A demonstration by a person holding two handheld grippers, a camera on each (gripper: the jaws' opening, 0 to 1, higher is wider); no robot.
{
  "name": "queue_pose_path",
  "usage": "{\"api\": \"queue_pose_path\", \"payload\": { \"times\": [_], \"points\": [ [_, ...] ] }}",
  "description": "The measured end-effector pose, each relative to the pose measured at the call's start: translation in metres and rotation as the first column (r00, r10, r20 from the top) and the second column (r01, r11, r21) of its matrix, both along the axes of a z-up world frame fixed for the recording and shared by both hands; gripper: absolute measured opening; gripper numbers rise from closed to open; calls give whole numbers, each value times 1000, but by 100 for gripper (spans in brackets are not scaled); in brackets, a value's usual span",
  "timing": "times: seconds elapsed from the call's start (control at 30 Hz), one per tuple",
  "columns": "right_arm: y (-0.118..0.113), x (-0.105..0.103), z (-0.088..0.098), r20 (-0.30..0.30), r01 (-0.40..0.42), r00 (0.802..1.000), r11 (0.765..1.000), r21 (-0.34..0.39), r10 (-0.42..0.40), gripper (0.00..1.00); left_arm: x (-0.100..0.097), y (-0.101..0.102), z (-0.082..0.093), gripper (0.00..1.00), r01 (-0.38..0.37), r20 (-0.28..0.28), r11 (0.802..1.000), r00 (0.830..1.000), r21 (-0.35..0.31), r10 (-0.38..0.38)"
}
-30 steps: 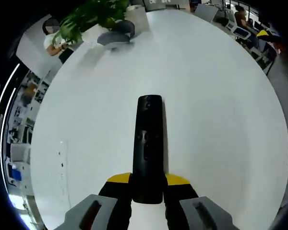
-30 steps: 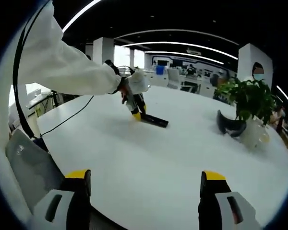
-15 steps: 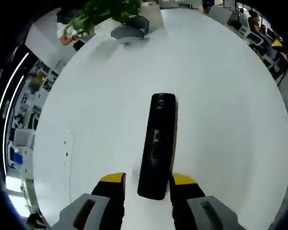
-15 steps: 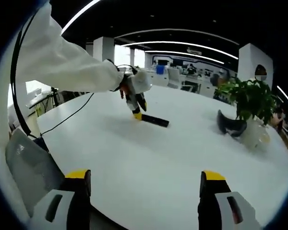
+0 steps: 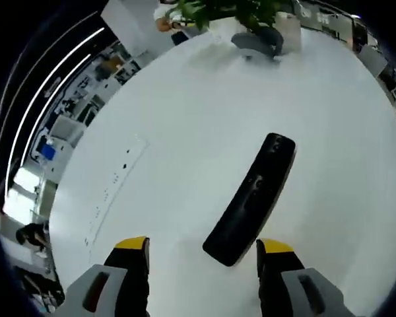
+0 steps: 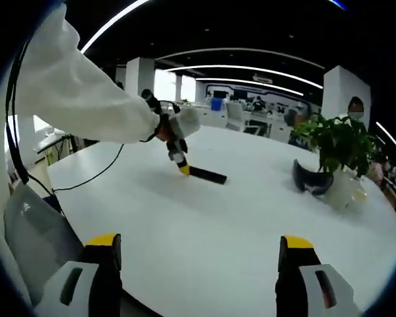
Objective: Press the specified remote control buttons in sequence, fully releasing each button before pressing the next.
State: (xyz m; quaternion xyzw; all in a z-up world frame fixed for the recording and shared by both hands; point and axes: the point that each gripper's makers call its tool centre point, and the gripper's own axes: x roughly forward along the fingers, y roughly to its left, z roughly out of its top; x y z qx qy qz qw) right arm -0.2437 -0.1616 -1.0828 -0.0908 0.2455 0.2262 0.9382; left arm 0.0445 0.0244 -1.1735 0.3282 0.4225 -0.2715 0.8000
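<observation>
- Left gripper view: the left gripper (image 5: 203,254) has let go of the remote control (image 5: 251,199); a second ago its jaws clamped the near end, now they stand apart, the remote's end between the yellow tips untouched.
- Right gripper view adds the person's white sleeve (image 6: 79,105) and the left gripper's tips just beside the remote on the white table (image 6: 204,244); the right gripper (image 6: 201,254) hangs open, well apart.
- Long, slim, black remote lying flat, askew to the jaws, small buttons mid-body.
</observation>
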Motion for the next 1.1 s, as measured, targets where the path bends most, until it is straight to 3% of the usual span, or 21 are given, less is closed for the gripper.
{"api": "queue_pose_path", "payload": {
  "times": [0.13, 0.23, 0.37, 0.57, 0.8, 0.9, 0.97, 1.1],
  "points": [
    [-2, 0, 0, 5, 11, 1000, 1000, 1, -11, 99, -10, 4, 1, 85, -84, 33, 995, 996, -44, 86],
    [-2, 0, 0, 9, 10, 1000, 1000, -1, -10, 99, -28, 2, 5, 93, -151, 36, 980, 987, -129, 156],
    [-3, 0, 1, 18, 10, 1000, 1000, -6, -10, 99, -43, 4, 8, 99, -175, 31, 966, 982, -188, 184],
    [-2, -1, 2, 25, 10, 1000, 1000, 0, -10, 99, -64, -2, 21, 99, -231, 28, 916, 967, -328, 253],
    [-3, -1, 2, 28, 13, 1000, 1000, 0, -13, 99, -94, 1, 33, 100, -240, 30, 896, 962, -374, 271],
    [-3, -1, 3, 33, 12, 999, 1000, -2, -12, 99, -108, 2, 39, 100, -268, 7, 857, 953, -440, 301],
    [-3, -2, 2, 33, 12, 999, 1000, -3, -12, 99, -123, 7, 45, 100, -270, 11, 853, 952, -446, 306],
    [-3, -1, 3, 33, 13, 999, 1000, -1, -13, 99, -148, 13, 57, 100, -286, 18, 824, 941, -490, 337]
  ]
}}
